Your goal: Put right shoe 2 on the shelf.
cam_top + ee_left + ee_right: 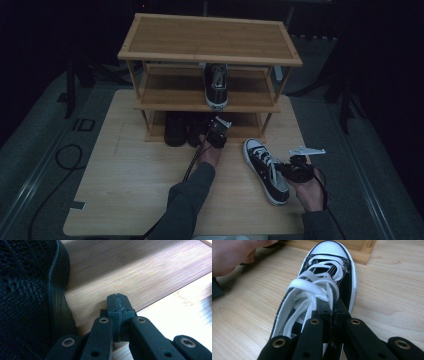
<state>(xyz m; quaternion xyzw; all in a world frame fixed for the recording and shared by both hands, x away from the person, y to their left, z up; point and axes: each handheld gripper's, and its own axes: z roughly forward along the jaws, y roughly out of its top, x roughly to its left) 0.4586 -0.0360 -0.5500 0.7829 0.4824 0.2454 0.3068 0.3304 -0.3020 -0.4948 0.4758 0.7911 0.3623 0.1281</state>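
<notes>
A black-and-white lace-up sneaker (264, 167) lies on the table in front of the rack, toe toward the rack. My right gripper (283, 170) is shut on the sneaker's side wall by the collar; in the right gripper view its jaws (333, 308) pinch the black canvas edge of the sneaker (329, 250). My left gripper (213, 130) is at the front of the rack's bottom shelf, shut with nothing between its fingers (117, 303). A black knit shoe (27, 297) sits just to its left on the shelf.
A three-tier wooden shoe rack (210, 37) stands at the back of the table (125, 190). A matching sneaker (216, 85) rests on the middle shelf. Dark shoes (176, 130) occupy the bottom shelf's left half. A person's hand (234, 255) shows beyond the sneaker.
</notes>
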